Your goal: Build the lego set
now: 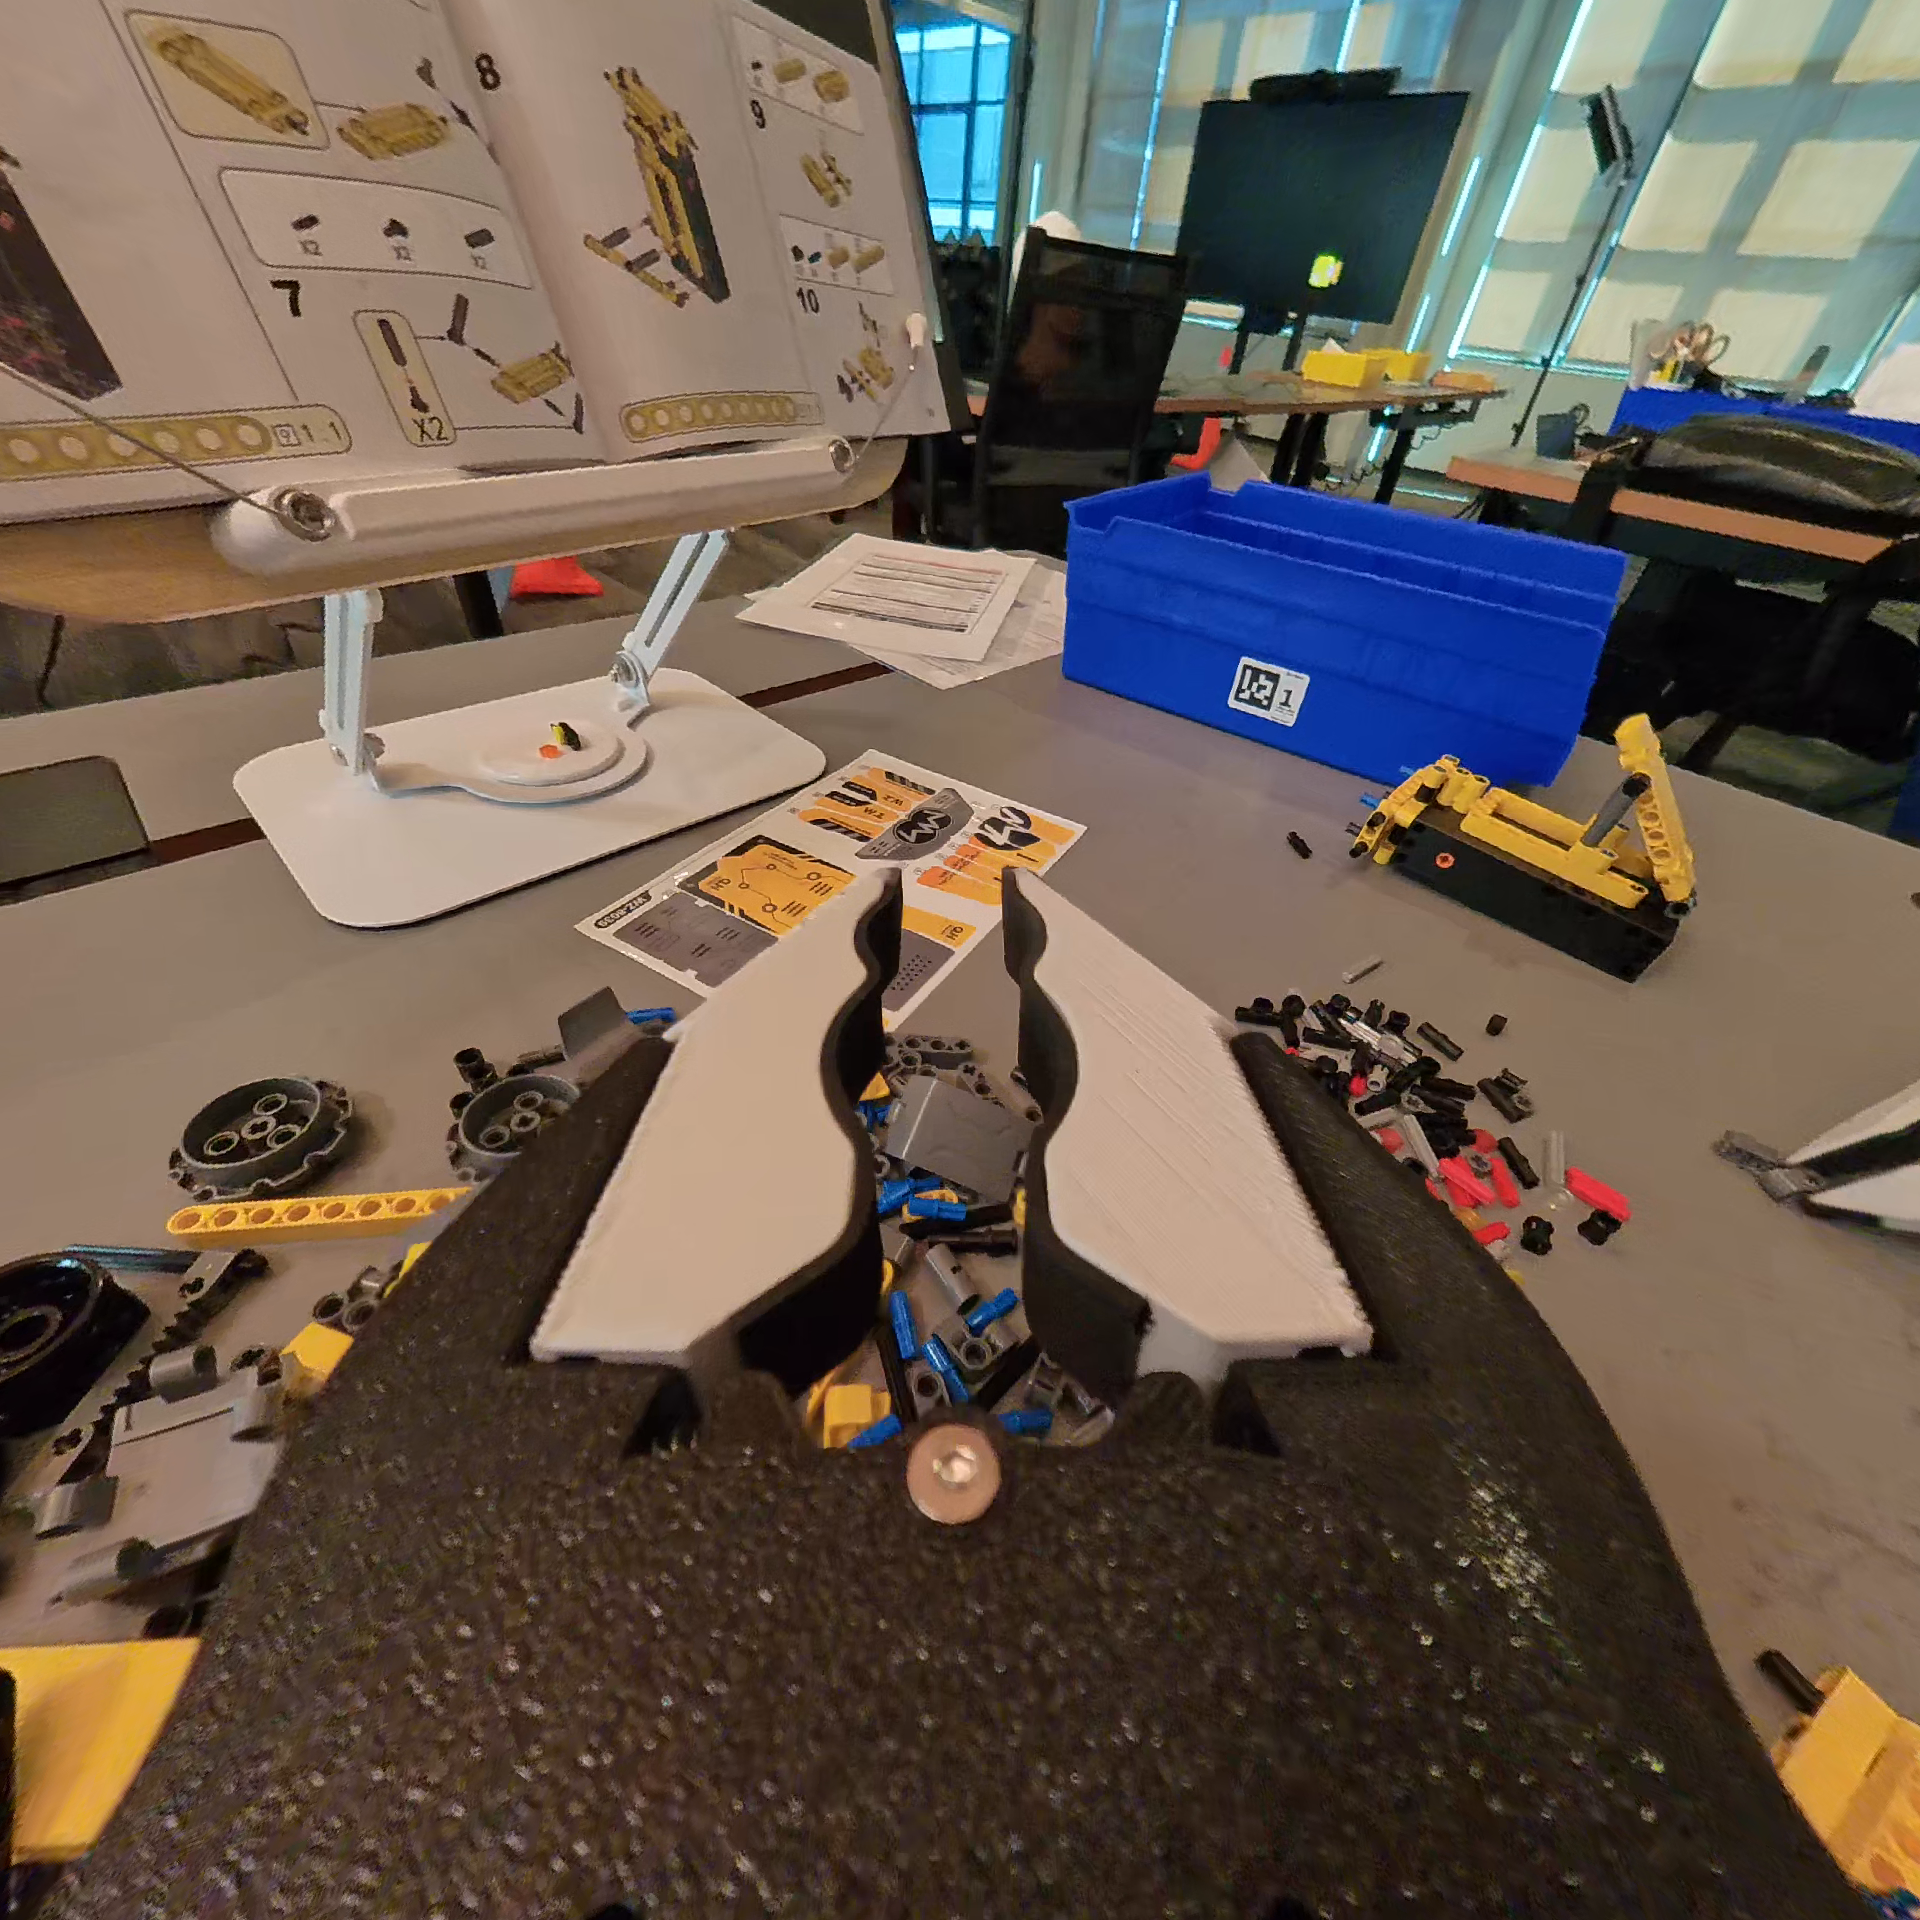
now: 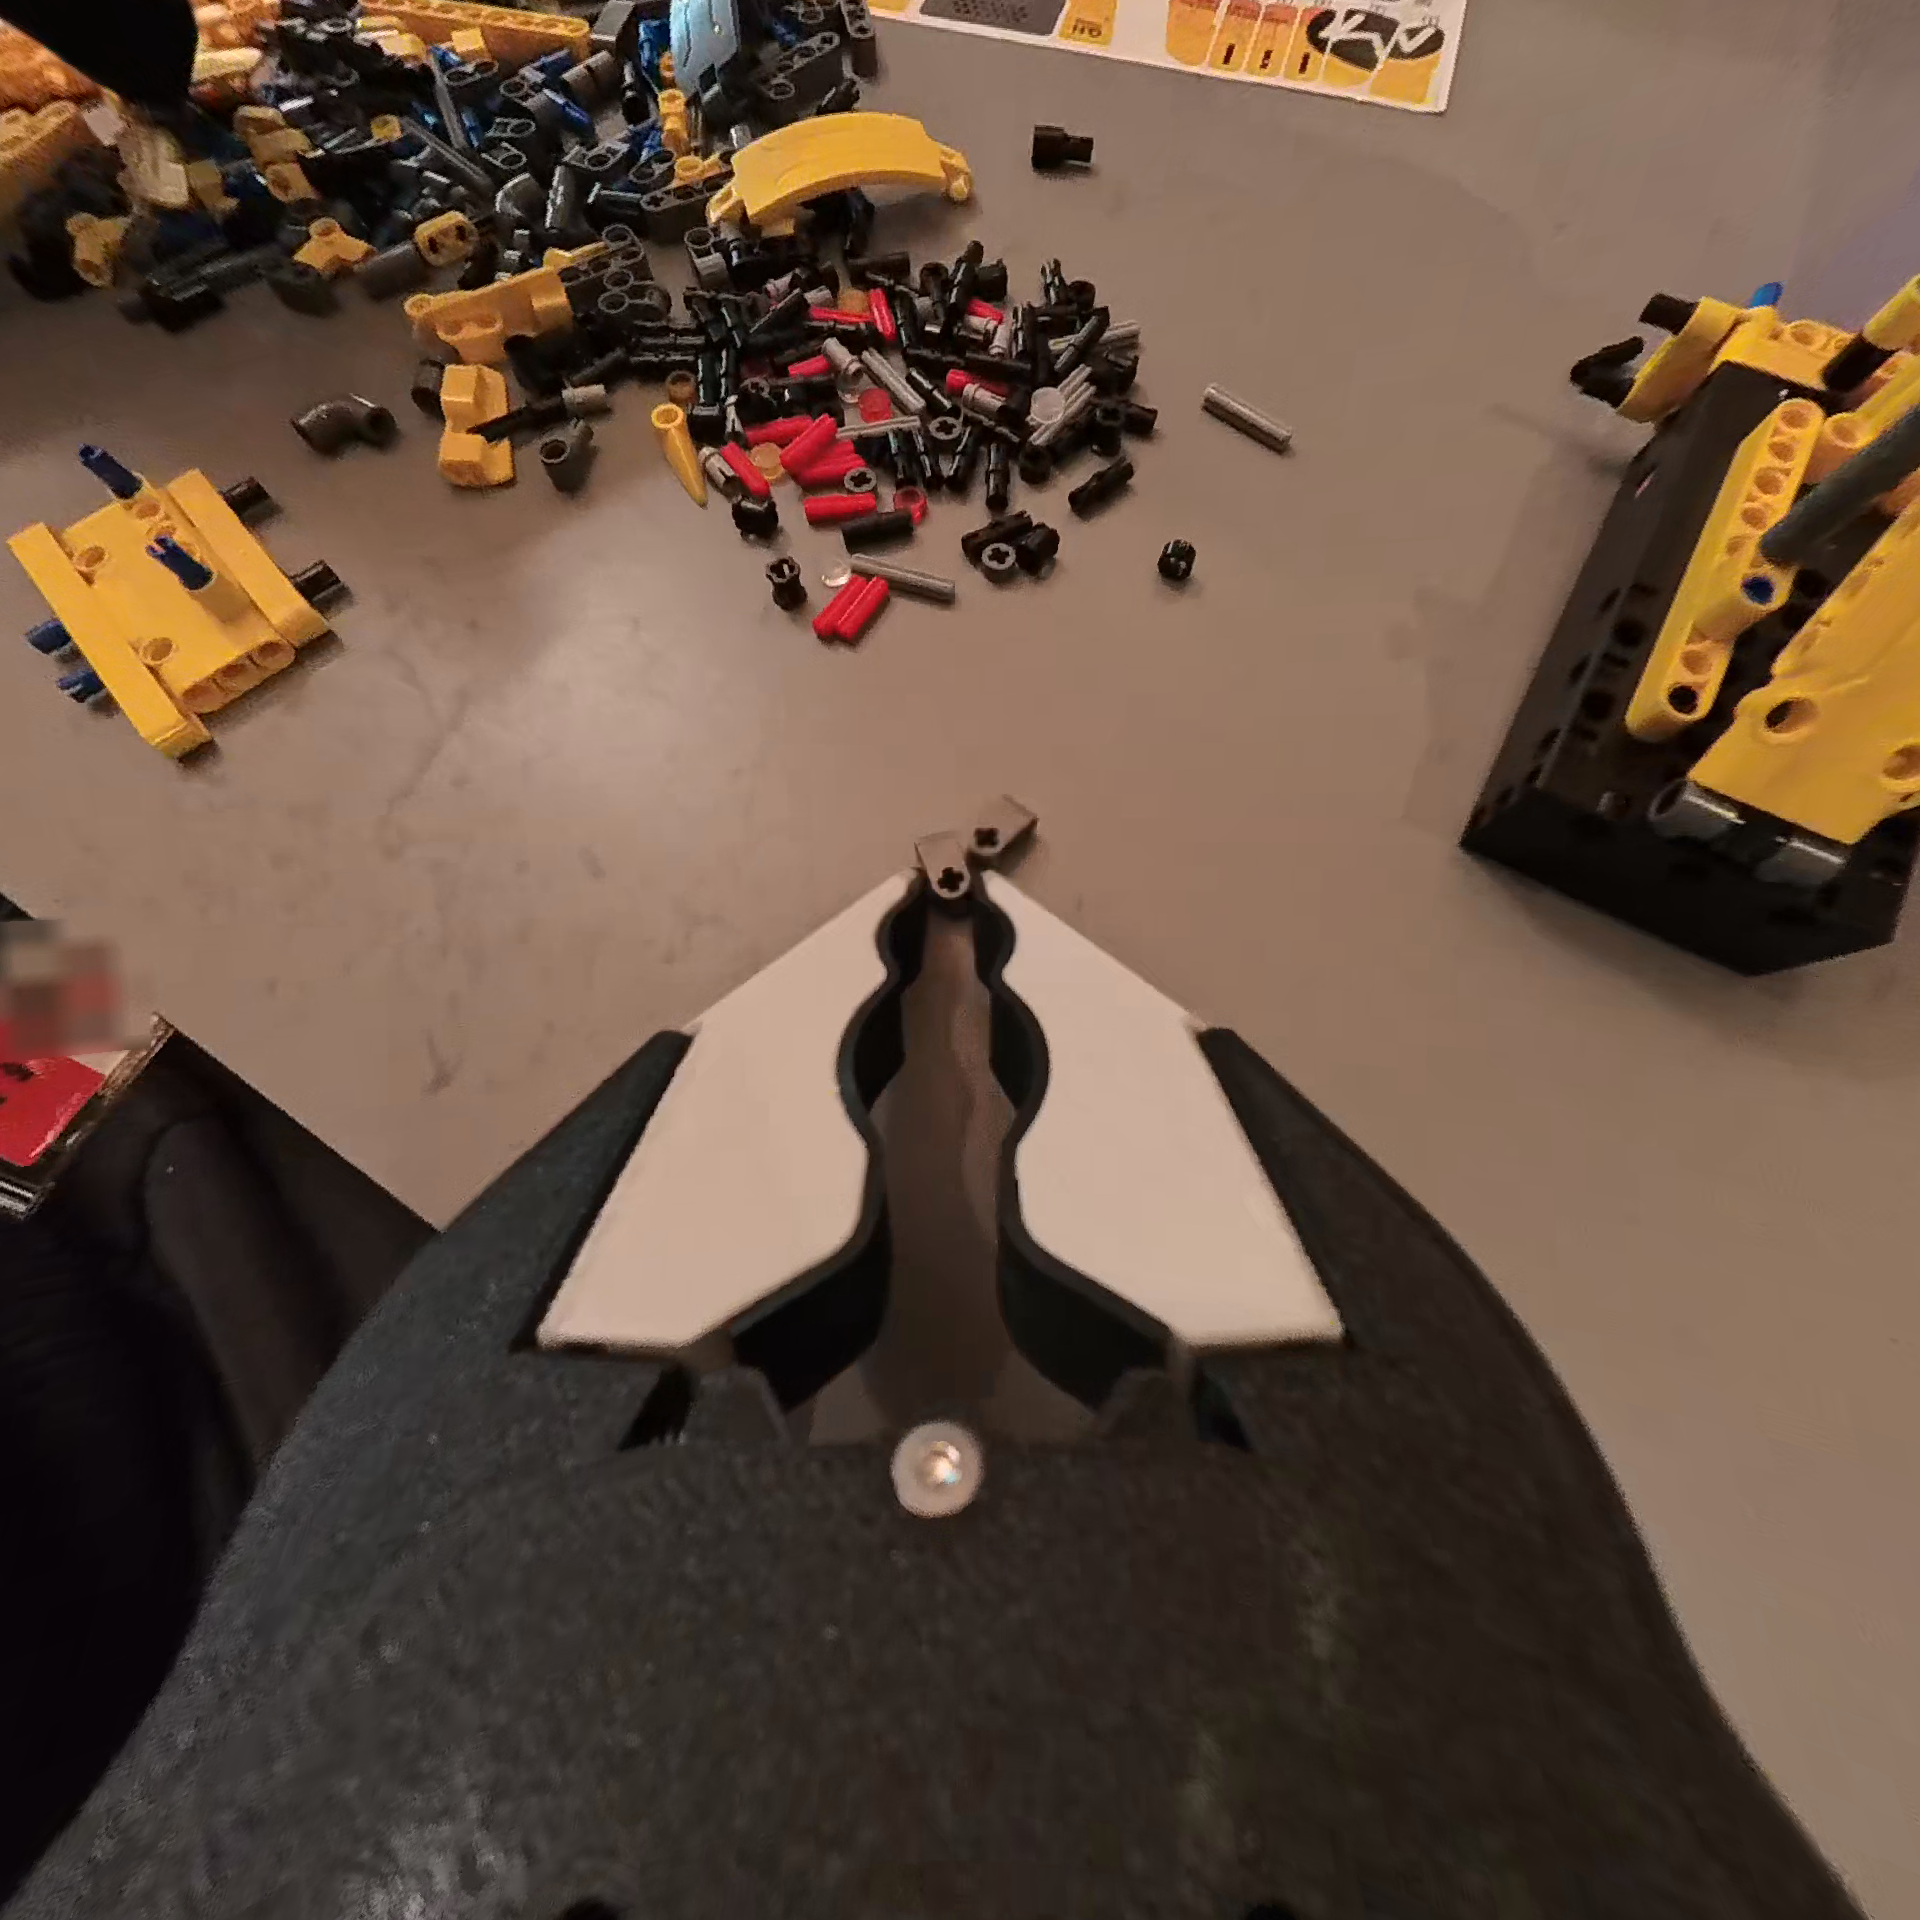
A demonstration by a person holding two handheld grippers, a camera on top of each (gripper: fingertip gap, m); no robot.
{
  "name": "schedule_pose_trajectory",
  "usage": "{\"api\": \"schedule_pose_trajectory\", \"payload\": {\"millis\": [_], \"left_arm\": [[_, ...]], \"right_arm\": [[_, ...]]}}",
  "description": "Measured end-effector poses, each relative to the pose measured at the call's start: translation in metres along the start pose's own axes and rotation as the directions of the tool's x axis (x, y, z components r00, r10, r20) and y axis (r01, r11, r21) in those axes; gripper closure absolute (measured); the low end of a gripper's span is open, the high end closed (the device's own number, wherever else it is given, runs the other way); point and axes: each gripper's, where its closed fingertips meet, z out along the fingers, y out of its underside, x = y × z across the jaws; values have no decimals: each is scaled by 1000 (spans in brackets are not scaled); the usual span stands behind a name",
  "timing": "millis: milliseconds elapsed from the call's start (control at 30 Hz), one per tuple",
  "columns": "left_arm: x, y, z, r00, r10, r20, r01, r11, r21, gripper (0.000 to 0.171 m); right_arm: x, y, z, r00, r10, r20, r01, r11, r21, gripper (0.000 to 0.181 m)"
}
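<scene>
My left gripper [image 1: 951, 894] is open and empty, held above a heap of blue, grey and black building-toy parts [image 1: 951, 1247] on the grey table [image 1: 1195, 894]. My right gripper [image 2: 961, 888] is shut on a small grey angled connector [image 2: 971, 847], held a little above the table [image 2: 644, 810]. A black and yellow partly built model [image 2: 1745, 644] stands to its right; it also shows in the left wrist view [image 1: 1538, 852]. A pile of black, red and grey pins [image 2: 914, 416] lies ahead of the right gripper, with a small yellow subassembly [image 2: 166, 603] at the left.
An open instruction booklet [image 1: 436, 229] rests on a white stand [image 1: 520, 800] at the back left. A sticker sheet [image 1: 831, 873] lies ahead of the left gripper. A blue bin [image 1: 1340, 623] stands at the back right. Wheel hubs [image 1: 260, 1132] and a yellow beam [image 1: 312, 1210] lie left. My right fingertips sit around 30 cm from my left ones. To the small yellow subassembly [image 2: 166, 603]: right tips about 15 cm, left tips about 25 cm.
</scene>
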Motion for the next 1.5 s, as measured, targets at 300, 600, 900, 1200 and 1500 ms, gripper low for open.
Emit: {"api": "schedule_pose_trajectory", "payload": {"millis": [300,600,900,1200,1500], "left_arm": [[15,1,-8,999,13,-39,-13,1000,7,153],[44,8,-13,981,190,-48,-191,982,-4,155],[183,2,-64,689,-90,-719,112,994,-17,154],[201,15,-68,474,-458,-752,313,886,-343,151],[194,16,-66,449,-523,-724,357,848,-391,162]], "right_arm": [[-8,-16,-14,1000,-3,10,2,989,146,173],[-44,-59,-27,984,-6,177,-64,919,389,174],[-63,-108,-29,975,-157,155,54,851,522,174],[-81,-122,-24,834,-480,-272,548,666,506,174],[-102,-128,-28,676,-618,-401,735,527,426,173]]}}
